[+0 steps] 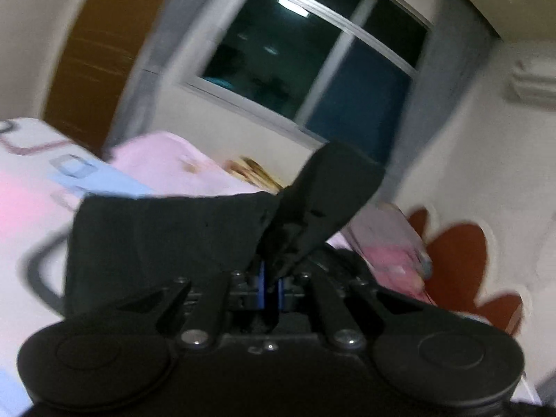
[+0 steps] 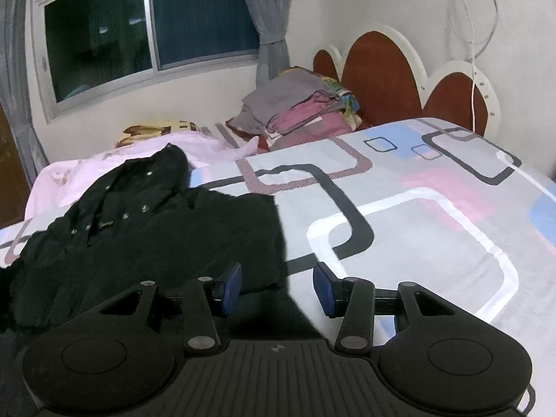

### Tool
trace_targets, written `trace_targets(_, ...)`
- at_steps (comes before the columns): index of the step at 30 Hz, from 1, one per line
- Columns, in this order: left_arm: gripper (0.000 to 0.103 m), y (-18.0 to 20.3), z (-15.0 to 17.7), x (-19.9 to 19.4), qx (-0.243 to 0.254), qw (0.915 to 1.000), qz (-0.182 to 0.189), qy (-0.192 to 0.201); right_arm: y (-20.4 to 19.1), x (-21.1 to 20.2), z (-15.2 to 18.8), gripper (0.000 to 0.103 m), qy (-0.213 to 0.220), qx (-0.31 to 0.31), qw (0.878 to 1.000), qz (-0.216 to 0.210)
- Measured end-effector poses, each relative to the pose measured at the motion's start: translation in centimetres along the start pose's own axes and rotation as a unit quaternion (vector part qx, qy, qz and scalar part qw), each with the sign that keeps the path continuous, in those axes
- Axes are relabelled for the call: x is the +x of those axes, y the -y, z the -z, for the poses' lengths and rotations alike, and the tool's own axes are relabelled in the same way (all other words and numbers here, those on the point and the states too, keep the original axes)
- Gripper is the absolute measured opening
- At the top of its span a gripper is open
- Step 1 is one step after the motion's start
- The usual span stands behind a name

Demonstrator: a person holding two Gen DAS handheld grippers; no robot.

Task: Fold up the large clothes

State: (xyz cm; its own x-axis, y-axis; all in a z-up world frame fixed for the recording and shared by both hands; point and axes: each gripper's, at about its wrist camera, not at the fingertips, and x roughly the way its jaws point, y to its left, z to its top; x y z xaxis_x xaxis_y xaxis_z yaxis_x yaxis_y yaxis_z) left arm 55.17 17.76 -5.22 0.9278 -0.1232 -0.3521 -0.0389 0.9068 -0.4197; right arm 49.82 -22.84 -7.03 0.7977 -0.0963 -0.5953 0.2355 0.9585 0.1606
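Observation:
A black garment with metal snaps [image 2: 139, 229] lies spread on the left half of the patterned bed sheet [image 2: 417, 229]. In the blurred left wrist view my left gripper [image 1: 272, 285] is shut on a fold of this black cloth [image 1: 166, 232], which stands lifted in front of the camera, with a flap [image 1: 330, 191] sticking up to the right. My right gripper [image 2: 278, 286] hovers open over the garment's near right edge. Its blue pads [image 2: 233, 283] have nothing between them and hold nothing.
A pink blanket [image 2: 104, 166] lies beyond the garment by the wall under a dark window [image 2: 139, 24]. A pile of folded clothes [image 2: 299, 107] sits at the brown-and-white headboard [image 2: 378, 73]. Grey curtains [image 2: 267, 17] hang beside the window, and white cables [image 2: 472, 34] hang at right.

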Motion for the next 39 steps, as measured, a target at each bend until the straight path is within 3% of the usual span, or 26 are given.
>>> trace_targets(6, 0.006, 10.2, 4.2, 6.2, 0.105, 0.9905, 0.041, -0.078, 3.2, 1.4, -1.1, 0.046, -0.004, 0.022, 1.000, -0.004)
trace_targets(10, 0.006, 14.4, 7.7, 9.4, 0.125, 0.9823, 0.056, -0.127, 5.5, 2.6, -1.6, 0.046, -0.010, 0.035, 0.999, -0.005)
trace_targets(18, 0.006, 17.4, 14.0, 12.9, 0.165, 0.9643, 0.072, -0.195, 8.8, 4.6, -1.7, 0.046, -0.026, 0.045, 0.999, -0.002)
trace_targets(21, 0.017, 18.3, 14.9, 13.1, 0.180, 0.9579, 0.069, -0.212, 9.5, 5.2, -1.8, 0.046, -0.034, 0.045, 0.998, -0.002)
trace_targets(22, 0.032, 18.6, 15.1, 13.1, 0.186, 0.9570, 0.067, -0.212, 9.7, 5.3, -1.8, 0.046, -0.038, 0.046, 0.998, -0.005)
trace_targets(23, 0.060, 18.9, 15.2, 12.9, 0.188, 0.9559, 0.072, -0.214, 9.9, 5.4, -1.7, 0.046, -0.040, 0.048, 0.998, -0.008)
trace_targets(25, 0.089, 19.7, 15.3, 11.9, 0.194, 0.9568, 0.082, -0.201, 10.0, 5.6, -1.7, 0.046, -0.044, 0.054, 0.998, -0.013)
trace_targets(27, 0.090, 20.6, 15.2, 10.7, 0.216, 0.9558, 0.072, -0.186, 10.0, 5.7, -1.8, 0.046, -0.045, 0.057, 0.997, -0.024)
trace_targets(29, 0.088, 20.3, 14.4, 9.5, 0.206, 0.9585, 0.084, -0.178, 9.5, 5.5, -1.9, 0.068, -0.036, 0.056, 0.997, -0.031)
trace_targets(30, 0.087, 19.8, 13.7, 8.7, 0.192, 0.9615, 0.092, -0.174, 9.2, 5.3, -2.0, 0.086, -0.025, 0.055, 0.998, -0.037)
trace_targets(33, 0.086, 17.2, 11.2, 5.9, 0.165, 0.9738, 0.080, -0.134, 7.7, 5.3, -2.2, 0.086, -0.023, 0.053, 0.995, -0.084)
trace_targets(36, 0.075, 12.5, 8.7, 4.1, 0.145, 0.9836, 0.023, -0.105, 5.5, 6.1, -2.2, 0.083, -0.034, 0.047, 0.989, -0.133)
trace_targets(39, 0.073, 7.3, 6.8, 3.2, 0.142, 0.9850, -0.045, -0.086, 3.4, 7.7, -1.8, 0.069, -0.063, 0.044, 0.985, -0.157)
